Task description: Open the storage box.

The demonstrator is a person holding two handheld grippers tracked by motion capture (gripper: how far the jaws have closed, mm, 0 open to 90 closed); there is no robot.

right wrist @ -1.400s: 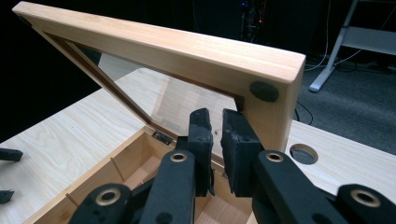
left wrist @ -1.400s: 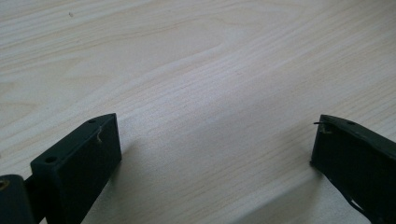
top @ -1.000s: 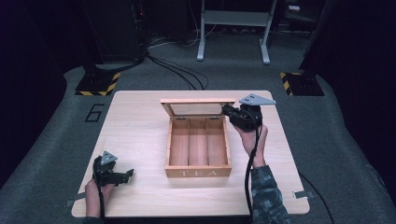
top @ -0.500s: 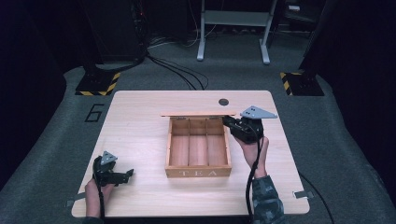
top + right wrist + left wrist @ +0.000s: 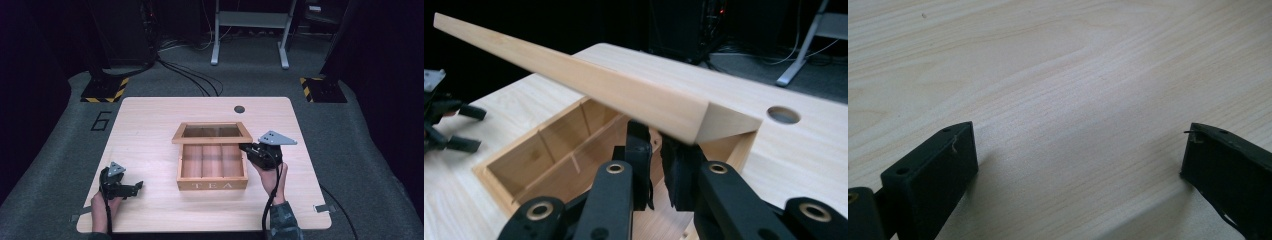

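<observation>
Centrally on a pale wooden table sits a tea box, its front marked TEA and its inside split into three compartments. Its lid is partly raised, hinged at the far side and slanting up over the back of the box. The right gripper reaches in from the box's right side, at the lid's front right corner. In the right gripper view, its two black jaws stand close together with only a narrow gap, just under the lid's near corner; whether they pinch the lid edge or merely sit beneath it cannot be told. The person's right hand holds this gripper from below, a sleeve showing at the table edge.

Well apart, near the table's front left corner, the left gripper rests low over the bare wood, held in the left hand. In its own view, the jaws are spread wide with nothing between them but table grain.
</observation>
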